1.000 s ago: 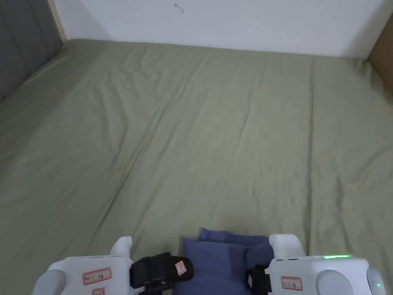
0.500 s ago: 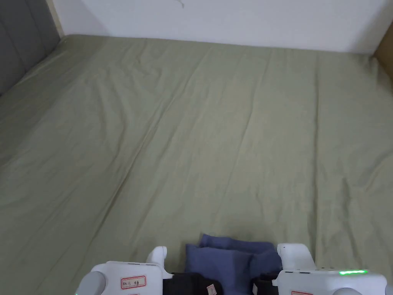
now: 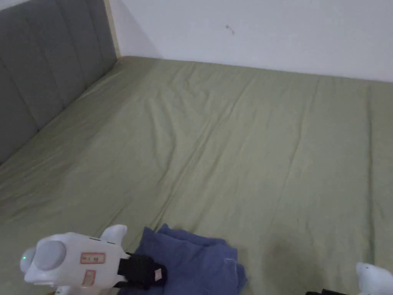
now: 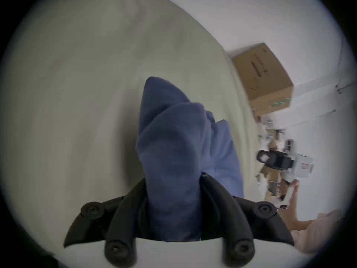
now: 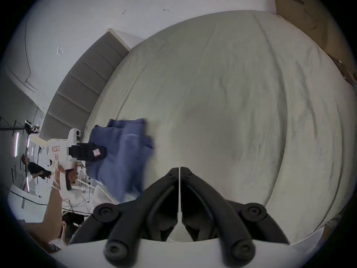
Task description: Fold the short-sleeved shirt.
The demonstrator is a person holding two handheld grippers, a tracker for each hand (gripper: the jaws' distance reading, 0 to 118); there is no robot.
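Note:
A blue short-sleeved shirt (image 3: pixel 195 261) hangs bunched near the front edge of the olive-green bed (image 3: pixel 238 146). My left gripper (image 3: pixel 155 273) is shut on the shirt; in the left gripper view the blue cloth (image 4: pixel 172 156) runs up between its black jaws. The right gripper view shows the same shirt (image 5: pixel 123 152) with the left gripper (image 5: pixel 99 153) clamped on its edge. My right gripper (image 5: pixel 179 168) is shut with nothing between its jaws, off to the right of the shirt. Its white body (image 3: pixel 374 278) pokes in at the bottom right corner of the head view.
A grey padded headboard (image 3: pixel 46 77) runs along the bed's left side and a white wall (image 3: pixel 249 34) stands behind. A cardboard box (image 4: pixel 264 77) sits past the bed's right edge. Clutter and cables lie off the near side (image 5: pixel 38 175).
The head camera swung left and up. The right gripper has come off the shirt and moved away to the right. The left gripper still holds the shirt.

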